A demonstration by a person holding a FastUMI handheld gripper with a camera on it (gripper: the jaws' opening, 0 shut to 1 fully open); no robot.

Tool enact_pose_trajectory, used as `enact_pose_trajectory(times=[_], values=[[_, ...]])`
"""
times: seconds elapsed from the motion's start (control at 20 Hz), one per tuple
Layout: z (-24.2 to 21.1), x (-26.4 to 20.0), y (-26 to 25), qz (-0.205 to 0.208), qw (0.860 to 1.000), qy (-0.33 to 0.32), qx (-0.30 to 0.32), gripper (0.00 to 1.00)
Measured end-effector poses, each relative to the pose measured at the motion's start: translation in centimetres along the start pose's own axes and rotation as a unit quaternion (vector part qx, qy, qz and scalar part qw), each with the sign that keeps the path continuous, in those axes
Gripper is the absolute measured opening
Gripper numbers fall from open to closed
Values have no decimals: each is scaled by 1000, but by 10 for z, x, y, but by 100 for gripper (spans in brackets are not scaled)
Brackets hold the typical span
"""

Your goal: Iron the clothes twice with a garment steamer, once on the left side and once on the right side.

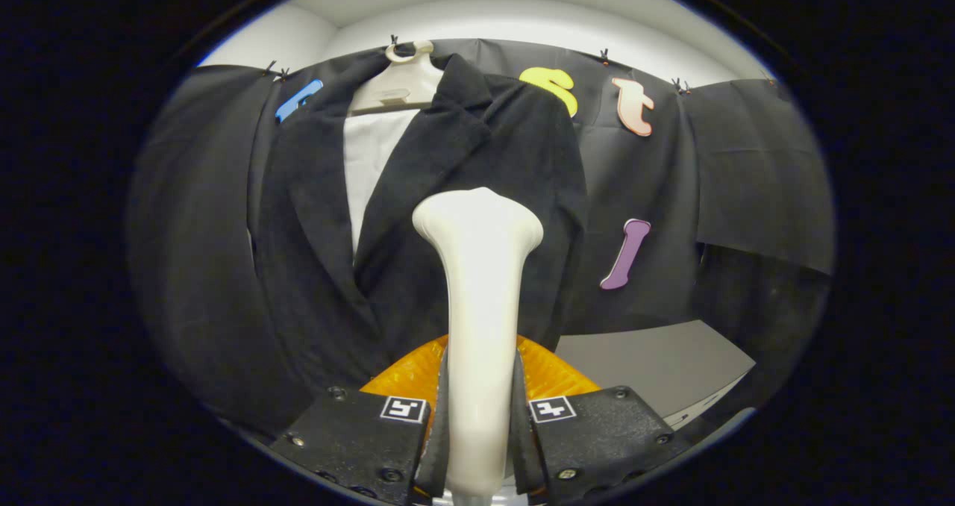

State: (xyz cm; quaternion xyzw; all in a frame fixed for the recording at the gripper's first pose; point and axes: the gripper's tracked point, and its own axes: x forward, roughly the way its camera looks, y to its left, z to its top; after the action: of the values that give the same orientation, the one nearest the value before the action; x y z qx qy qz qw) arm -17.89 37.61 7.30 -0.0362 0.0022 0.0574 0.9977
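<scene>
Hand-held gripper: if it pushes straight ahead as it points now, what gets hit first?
The hand-held gripper is shut on the white garment steamer, so the steamer's head leads. Straight ahead hangs the black jacket on its hanger; the head would likely meet its right front panel first, though the gap is unclear.

The garment steamer [477,327], clamped between the gripper [477,446] fingers, hides the middle of the black jacket [448,192] and most of an orange object [552,372] behind it, while the steamer's near end is cut off.
</scene>
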Motion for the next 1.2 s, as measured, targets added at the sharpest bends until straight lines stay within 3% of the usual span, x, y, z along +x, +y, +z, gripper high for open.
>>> enact_pose_trajectory(times=[1.2], values=[[-148,5,9,-30,996,80,-31,37]])
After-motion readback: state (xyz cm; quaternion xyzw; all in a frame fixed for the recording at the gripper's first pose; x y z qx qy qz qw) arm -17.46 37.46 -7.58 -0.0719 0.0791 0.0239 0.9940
